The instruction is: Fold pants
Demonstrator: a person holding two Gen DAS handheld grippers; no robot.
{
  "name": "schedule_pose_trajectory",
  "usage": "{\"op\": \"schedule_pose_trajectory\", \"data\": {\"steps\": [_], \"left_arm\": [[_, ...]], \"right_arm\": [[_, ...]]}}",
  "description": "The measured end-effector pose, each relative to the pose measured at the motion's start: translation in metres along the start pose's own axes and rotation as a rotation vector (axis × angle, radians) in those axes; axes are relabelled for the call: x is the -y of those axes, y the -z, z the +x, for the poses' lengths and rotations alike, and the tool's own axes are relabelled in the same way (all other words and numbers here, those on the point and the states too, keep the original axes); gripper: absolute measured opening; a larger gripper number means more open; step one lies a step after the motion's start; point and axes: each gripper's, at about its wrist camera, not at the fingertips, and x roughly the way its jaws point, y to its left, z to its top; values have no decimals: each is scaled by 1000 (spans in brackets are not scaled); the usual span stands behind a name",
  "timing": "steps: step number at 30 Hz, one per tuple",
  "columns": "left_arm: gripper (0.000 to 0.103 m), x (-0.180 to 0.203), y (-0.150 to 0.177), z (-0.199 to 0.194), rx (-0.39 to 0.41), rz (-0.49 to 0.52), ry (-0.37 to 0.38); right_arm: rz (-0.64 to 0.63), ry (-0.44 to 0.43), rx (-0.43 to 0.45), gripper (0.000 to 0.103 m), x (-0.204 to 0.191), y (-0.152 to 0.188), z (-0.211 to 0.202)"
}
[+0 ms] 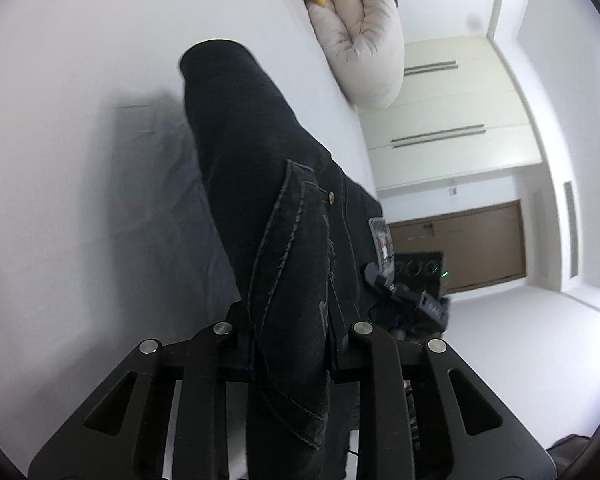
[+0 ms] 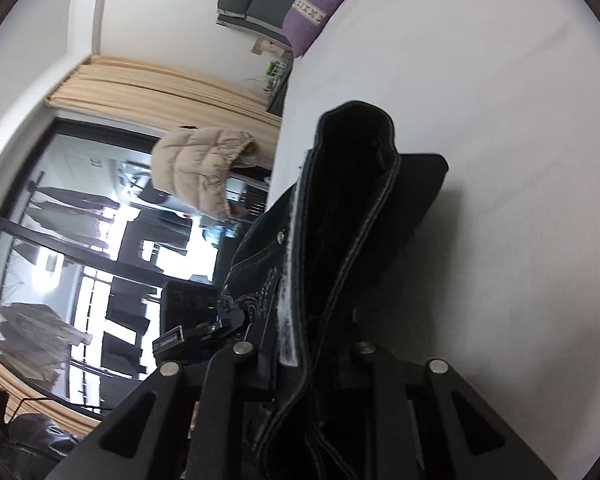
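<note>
Gripping black jeans (image 1: 260,200) at waist end, left claw (image 1: 292,344) and right claw (image 2: 300,360) both pinching denim; jeans partly lifted off white bed (image 1: 80,80). Folding seemingly just begun; folds remaining.

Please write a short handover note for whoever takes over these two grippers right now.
Left gripper: shut on the pants, at the pocket end.
Right gripper: shut on the pants too, on a thick stitched edge.
Pants: dark denim, held between both grippers above the white bed; how much still rests on it is unclear.
Done: both grips taken.
Left: no finished fold shows yet; probably carry the held end over, lay flat, release.
</note>
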Motion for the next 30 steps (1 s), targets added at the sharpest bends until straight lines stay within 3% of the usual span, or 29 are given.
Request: {"op": "schedule_pose_trajectory", "data": {"steps": [5,10,17,21,24,27,28,29,30], "left_arm": [[20,-35,20,-22,21,-102,9],[20,-34,0,-39,56,-93,17],[20,15,-96,-69,93,88,-39],[20,27,-159,-82,108,136,-34],[20,11,-192,-82,104,125,-37],[20,-30,-215,-64,68,75,-87],[20,-45,-218,-57,55,52,-112],[20,-62,-216,-51,41,28,-141],[25,-80,-213,-43,26,2,-182]], "right_arm": [[35,-36,-3,20,-4,22,25],[-17,-29,-35,19,-29,7,40],[-83,-27,-16,19,-68,-69,70],[-101,-61,18,19,-86,-119,90],[-76,-62,23,19,-72,-148,112],[-10,-26,9,19,-42,-157,135],[57,0,-23,22,-16,-158,147],[111,35,-40,31,4,-156,154],[163,87,-51,32,21,-154,159]]}}
